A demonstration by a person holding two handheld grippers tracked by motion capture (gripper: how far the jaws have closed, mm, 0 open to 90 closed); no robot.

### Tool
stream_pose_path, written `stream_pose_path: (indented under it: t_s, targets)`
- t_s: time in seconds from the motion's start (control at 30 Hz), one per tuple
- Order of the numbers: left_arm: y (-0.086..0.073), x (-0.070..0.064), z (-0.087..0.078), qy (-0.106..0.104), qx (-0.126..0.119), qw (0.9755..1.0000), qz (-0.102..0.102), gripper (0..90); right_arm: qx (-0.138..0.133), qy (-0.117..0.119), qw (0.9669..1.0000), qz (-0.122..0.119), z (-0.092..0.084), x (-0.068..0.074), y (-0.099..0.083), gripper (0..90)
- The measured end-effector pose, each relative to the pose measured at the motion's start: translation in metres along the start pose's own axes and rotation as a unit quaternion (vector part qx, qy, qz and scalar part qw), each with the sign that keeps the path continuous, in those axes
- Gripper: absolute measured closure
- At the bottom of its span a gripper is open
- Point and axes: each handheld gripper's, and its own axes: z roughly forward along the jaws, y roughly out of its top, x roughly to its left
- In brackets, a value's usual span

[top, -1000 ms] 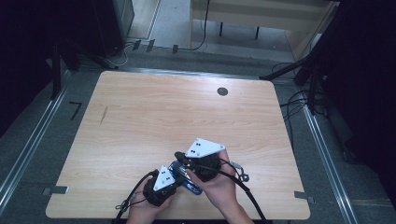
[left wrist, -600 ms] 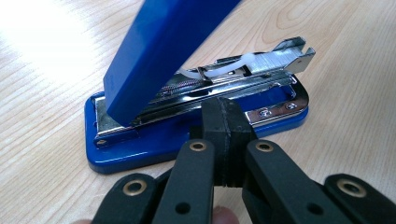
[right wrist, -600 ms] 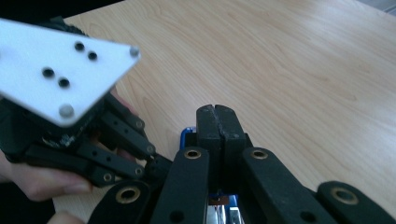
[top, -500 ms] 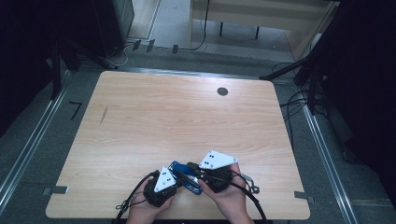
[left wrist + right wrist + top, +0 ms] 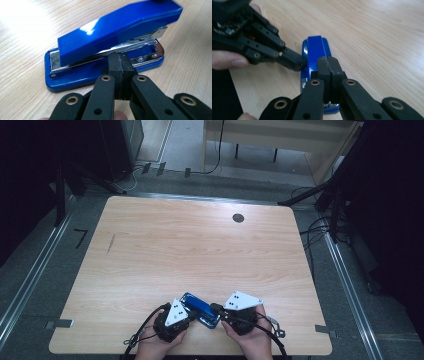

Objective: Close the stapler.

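stapler [image 5: 110, 37]: rigid, glossy, slippery, hinged top; grip its flat base | both claws closed empty: left claw [image 5: 121, 65] touching its side; right claw [image 5: 329, 65] on its top

We see a stapler [image 5: 110, 32] of glossy blue plastic with bright, smooth metal in its middle, on a table [image 5: 190, 250] of pale matt wood grain, and matt black fingers [image 5: 120, 72] with brass-coloured rivets.

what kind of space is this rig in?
Probably a lab or recording workspace, not a home: a lone wooden table holding only a blue stapler, metal rails on the grey floor beside it, loose cables, dark stands around.
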Motion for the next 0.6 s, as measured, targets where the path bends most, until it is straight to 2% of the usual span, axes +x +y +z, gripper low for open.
stream_pose_path:
  t_s: [0.27,0.4,0.47,0.6]
  targets:
    - [0.000,0.000,0.000,0.001,0.000,1.0000,0.000,90.0,-0.014,-0.001,0.9999,0.006,-0.002,0.003,-0.008,90.0]
    - [-0.001,0.000,0.000,0.001,-0.001,1.0000,-0.002,90.0,-0.008,-0.008,0.9999,0.004,0.001,0.005,-0.014,90.0]
    - [-0.001,0.001,-0.001,0.000,0.000,1.0000,-0.002,90.0,-0.016,-0.005,0.9998,0.013,0.000,0.004,-0.017,90.0]
    - [-0.001,0.001,-0.001,0.001,0.001,1.0000,-0.001,90.0,-0.015,-0.017,0.9997,0.010,0.001,0.007,-0.021,90.0]
